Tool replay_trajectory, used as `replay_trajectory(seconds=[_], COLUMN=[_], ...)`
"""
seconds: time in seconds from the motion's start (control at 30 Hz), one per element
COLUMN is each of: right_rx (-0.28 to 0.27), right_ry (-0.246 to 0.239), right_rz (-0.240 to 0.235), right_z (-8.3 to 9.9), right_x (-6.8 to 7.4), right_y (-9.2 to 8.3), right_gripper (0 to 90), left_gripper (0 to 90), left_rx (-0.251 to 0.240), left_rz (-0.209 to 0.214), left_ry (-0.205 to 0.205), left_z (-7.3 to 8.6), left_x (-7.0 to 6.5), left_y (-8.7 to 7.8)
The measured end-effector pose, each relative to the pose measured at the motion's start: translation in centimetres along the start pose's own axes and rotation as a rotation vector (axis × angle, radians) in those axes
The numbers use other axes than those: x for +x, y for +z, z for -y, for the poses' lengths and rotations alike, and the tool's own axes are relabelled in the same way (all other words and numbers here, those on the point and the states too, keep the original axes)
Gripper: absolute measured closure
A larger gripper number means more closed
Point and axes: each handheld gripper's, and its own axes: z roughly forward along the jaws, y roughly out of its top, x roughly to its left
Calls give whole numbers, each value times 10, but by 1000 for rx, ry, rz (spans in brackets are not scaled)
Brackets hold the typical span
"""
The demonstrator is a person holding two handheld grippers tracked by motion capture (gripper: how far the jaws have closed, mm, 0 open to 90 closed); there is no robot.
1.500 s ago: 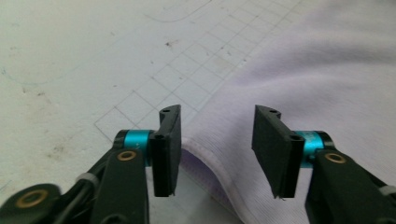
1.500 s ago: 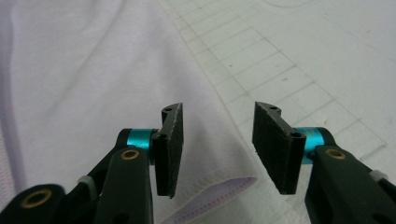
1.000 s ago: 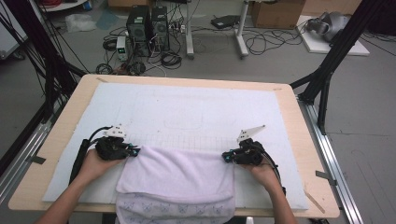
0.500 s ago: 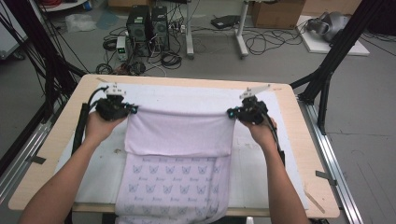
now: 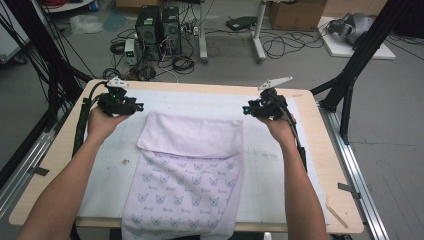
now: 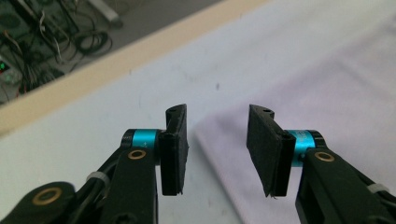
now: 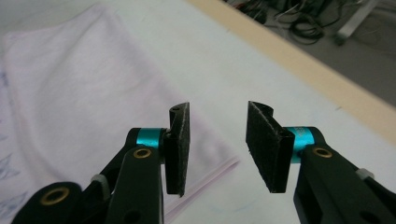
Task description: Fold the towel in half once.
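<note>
High view: the lilac towel (image 5: 187, 175) lies flat on the table (image 5: 320, 125), its far edge folded over, between the left gripper (image 5: 137, 106) and right gripper (image 5: 246, 110). Each gripper view: its 2 jaws, just opened, stand apart and empty above a towel corner (image 6: 219, 140).

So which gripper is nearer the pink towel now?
Right, narrowly. The right gripper hangs open just off the pink towel's far right corner; the left gripper sits open slightly farther out beyond its far left corner.
</note>
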Motion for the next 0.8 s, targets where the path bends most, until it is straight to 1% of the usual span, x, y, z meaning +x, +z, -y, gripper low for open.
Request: replay_trajectory(seconds=[0.03,0.07,0.1,0.13,0.17,0.23,0.27,0.33,0.4,0.53,0.57,0.6,0.63,0.67,0.7,0.77,0.8], right_rx=[25,28,21,13,18,17,29,22,39,46,53,91,113,101,74,79,69], right_ry=[3,-16,-25,-15,-16,-20,-30,-34,-48,-49,-46,-42,-59,-77,-94,-103,-97], right_rz=[-22,-22,-28,-51,-63,-97,-106,-128,-137,-173,-184,-202,-200,-188,-178,-164,-161], right_z=[5,10,16,21,26,36,40,49,56,74,78,81,83,85,88,88,88], right_x=[4,9,14,19,23,33,38,49,59,76,80,83,86,90,93,94,92], right_y=[3,4,5,5,6,9,10,12,13,11,11,12,12,12,11,13,14], right_gripper=[582,582,582,582,578,573,561,559,549,546,544,531,528,536,550,548,547], left_gripper=[572,569,565,565,565,564,563,556,554,546,546,544,543,543,544,550,562], left_rx=[1,-3,-8,-12,-17,-18,-20,-24,-22,-12,-6,2,6,11,13,12,12], left_rz=[7,19,31,39,54,78,91,112,135,161,170,173,181,187,190,197,202], left_ry=[-2,-6,-5,3,8,32,35,51,60,83,82,93,98,102,104,99,97], left_z=[7,12,18,22,27,35,39,47,56,74,78,80,82,83,84,84,84], left_x=[-1,-3,-6,-10,-13,-21,-24,-32,-40,-52,-54,-56,-57,-58,-58,-59,-59], left_y=[0,-1,-1,-2,-2,-3,-4,-4,-4,-4,-3,-2,-1,0,1,4,4])
